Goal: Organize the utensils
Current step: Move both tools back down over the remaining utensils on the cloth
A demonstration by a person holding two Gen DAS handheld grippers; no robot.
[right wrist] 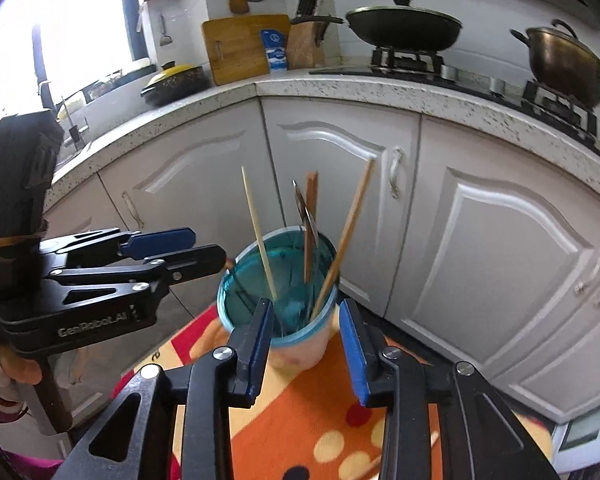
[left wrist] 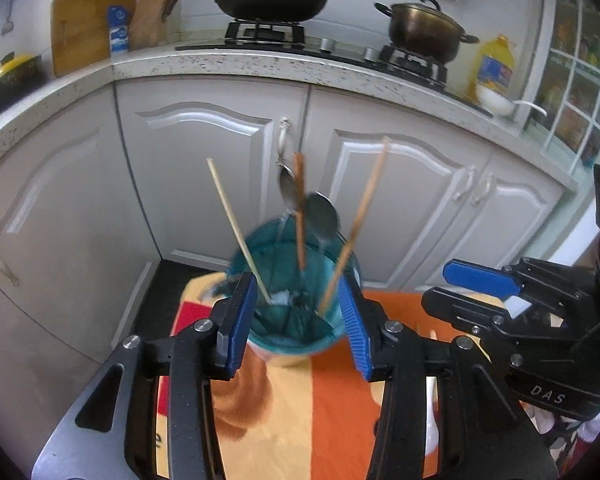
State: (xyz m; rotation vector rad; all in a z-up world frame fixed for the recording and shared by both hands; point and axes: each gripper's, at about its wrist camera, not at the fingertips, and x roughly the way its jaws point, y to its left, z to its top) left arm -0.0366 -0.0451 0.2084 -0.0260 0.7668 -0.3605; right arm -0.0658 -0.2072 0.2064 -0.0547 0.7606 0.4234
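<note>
A teal see-through cup (left wrist: 272,248) (right wrist: 244,292) stands on an orange patterned cloth (left wrist: 332,400). Upright in it are a pale chopstick (left wrist: 236,228), two brown chopsticks (left wrist: 364,208) and two metal spoons (left wrist: 322,212). In the left wrist view my left gripper (left wrist: 298,326) is open, its blue pads either side of the cup's near rim and not pressing on it. The right gripper (right wrist: 306,344) is open in the same way on the cup's other side. Each gripper shows in the other's view, the right one (left wrist: 440,286) and the left one (right wrist: 208,246), both just clear of the cup.
A brown chopstick (right wrist: 380,466) lies on the cloth near the right gripper, and a white object (left wrist: 432,420) is half hidden behind the left one. White cabinet doors (right wrist: 500,260) stand close behind the cup. Above, a speckled counter (left wrist: 220,66) carries a wok, a pot and a cutting board.
</note>
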